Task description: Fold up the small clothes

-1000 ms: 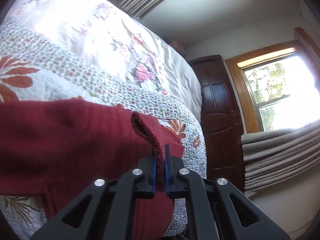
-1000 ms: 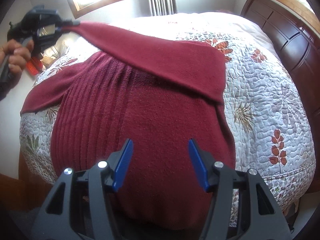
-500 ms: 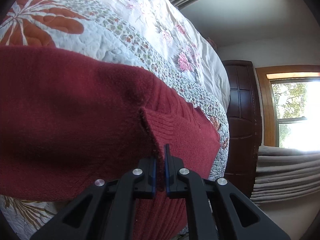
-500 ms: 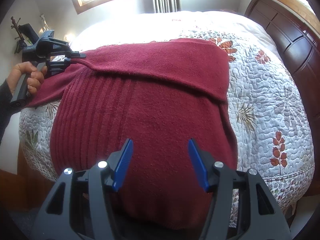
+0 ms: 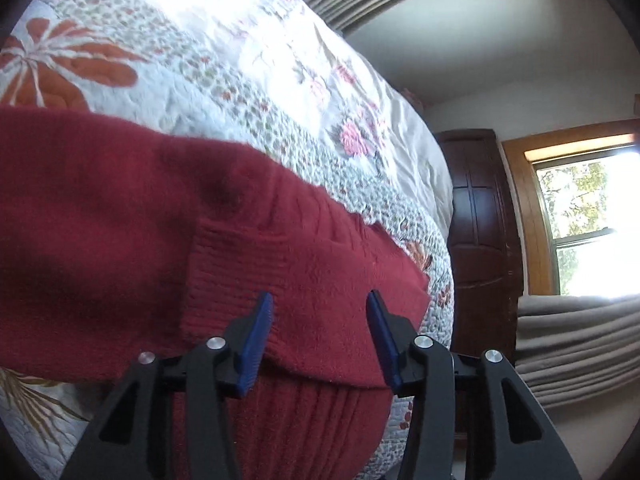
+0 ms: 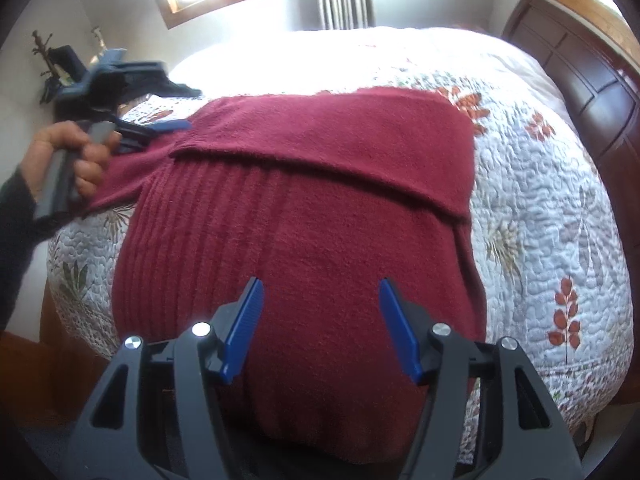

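A dark red sweater (image 6: 320,216) lies spread on the quilted bed (image 6: 540,208), one sleeve (image 6: 328,140) folded flat across its upper part. The left gripper (image 5: 320,316) hovers just above the sleeve's ribbed cuff (image 5: 224,276), fingers apart and holding nothing. The right gripper (image 6: 322,312) hangs over the sweater's lower body, fingers likewise spread wide.

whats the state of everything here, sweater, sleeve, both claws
sweater: lying flat on the quilt, partly folded
sleeve: folded across the sweater's body, cuff free
left claw: open, over the cuff, holding nothing
right claw: open, above the sweater's near end, holding nothing
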Tool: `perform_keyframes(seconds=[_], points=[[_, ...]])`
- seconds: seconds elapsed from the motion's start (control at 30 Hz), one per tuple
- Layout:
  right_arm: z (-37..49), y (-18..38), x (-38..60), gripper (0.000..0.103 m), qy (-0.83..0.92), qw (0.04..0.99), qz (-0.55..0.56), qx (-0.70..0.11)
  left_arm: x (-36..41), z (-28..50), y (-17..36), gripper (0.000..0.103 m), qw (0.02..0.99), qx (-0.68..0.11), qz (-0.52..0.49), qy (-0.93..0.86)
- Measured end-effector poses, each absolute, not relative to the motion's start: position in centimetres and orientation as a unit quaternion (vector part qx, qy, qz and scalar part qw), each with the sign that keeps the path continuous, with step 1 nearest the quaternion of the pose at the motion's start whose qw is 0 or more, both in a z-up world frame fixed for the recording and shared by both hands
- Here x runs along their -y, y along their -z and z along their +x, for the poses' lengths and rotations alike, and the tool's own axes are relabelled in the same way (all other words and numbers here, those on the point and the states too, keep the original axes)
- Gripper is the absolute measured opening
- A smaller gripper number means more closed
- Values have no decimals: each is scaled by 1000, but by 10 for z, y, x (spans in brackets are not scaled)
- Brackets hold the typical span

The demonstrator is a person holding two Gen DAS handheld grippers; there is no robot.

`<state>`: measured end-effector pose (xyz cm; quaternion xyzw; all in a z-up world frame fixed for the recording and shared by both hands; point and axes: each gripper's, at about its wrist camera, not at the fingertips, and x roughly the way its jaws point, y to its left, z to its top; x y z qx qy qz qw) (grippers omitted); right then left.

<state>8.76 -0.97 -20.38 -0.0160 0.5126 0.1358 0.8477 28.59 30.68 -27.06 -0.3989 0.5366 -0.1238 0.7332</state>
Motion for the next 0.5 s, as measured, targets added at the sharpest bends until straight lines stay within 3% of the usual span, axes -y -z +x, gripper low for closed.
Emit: perform_keyframes(seconds=[0.2, 0.3, 0.4, 0.5], points=[[90, 194, 5, 64, -138, 854, -18, -502, -328, 270, 295, 39, 722, -528, -437, 98], [93, 194, 5, 65, -141, 851, -19, -505, -365, 250, 281, 62, 747, -501, -433, 57], [98, 193, 0, 66, -150, 850, -20, -505, -430, 212, 269, 69, 752, -456, -475, 21], [104, 190, -8, 71, -161, 852, -20, -497, -503, 154, 250, 85, 761, -395, -515, -32]])
